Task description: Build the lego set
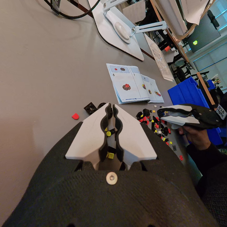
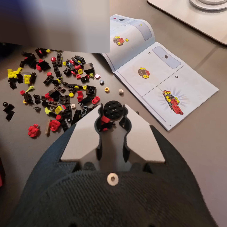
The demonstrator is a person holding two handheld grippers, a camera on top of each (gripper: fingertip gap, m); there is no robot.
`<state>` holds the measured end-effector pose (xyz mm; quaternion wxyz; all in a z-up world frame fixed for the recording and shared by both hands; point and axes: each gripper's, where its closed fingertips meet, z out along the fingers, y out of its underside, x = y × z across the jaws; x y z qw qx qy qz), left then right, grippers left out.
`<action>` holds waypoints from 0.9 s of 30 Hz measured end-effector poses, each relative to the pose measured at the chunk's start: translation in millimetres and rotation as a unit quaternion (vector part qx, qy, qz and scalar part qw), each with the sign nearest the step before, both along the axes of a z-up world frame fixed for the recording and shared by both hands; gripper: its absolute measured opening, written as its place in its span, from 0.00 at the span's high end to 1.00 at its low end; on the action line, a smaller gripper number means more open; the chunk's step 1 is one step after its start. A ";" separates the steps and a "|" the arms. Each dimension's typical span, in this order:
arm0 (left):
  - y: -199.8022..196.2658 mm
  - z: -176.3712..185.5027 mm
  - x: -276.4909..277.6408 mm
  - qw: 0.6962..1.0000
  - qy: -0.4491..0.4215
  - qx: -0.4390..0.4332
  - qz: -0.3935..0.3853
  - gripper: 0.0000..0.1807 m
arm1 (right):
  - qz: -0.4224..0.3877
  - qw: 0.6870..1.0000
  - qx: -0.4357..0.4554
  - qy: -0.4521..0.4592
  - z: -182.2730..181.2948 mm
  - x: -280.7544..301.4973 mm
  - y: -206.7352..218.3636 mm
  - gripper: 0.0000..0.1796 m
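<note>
My right gripper [image 2: 113, 108] is closed on a black round studded plate [image 2: 113, 109], which its two tips touch on both sides. It hovers at the near edge of a pile of small black, red and yellow lego pieces [image 2: 55, 86]. In the left wrist view the right gripper [image 1: 159, 114] hangs over that pile [image 1: 156, 124]. My left gripper [image 1: 111, 106] has its jaws almost together. A black round piece [image 1: 102, 105] shows behind its tips, partly hidden; I cannot tell whether it is gripped. A black square plate [image 1: 90, 108] and a red piece [image 1: 75, 116] lie left of it.
An open instruction booklet [image 1: 132, 84] lies beyond the pile on the grey table [image 1: 43, 73]; it also shows in the right wrist view [image 2: 159, 79]. A white monitor-arm base [image 1: 117, 36] and a black cable [image 1: 73, 16] are at the back, and a blue bin [image 1: 189, 93] at the right edge. My left gripper is the nearer one to the red piece [image 1: 75, 116]: about 6 cm, against 25 cm.
</note>
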<state>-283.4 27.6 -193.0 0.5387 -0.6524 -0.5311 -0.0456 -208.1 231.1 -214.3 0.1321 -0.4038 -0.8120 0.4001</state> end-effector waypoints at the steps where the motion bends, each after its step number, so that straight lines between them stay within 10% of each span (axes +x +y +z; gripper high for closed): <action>1: -0.1 0.0 -0.1 1.000 0.000 0.000 0.000 1.00 | 0.000 1.000 0.002 0.000 -0.2 0.1 0.1 0.85; 27: 0.5 -0.9 0.0 1.000 -0.004 0.002 0.000 0.99 | 0.042 0.999 0.019 0.016 -0.6 7.0 -2.4 0.84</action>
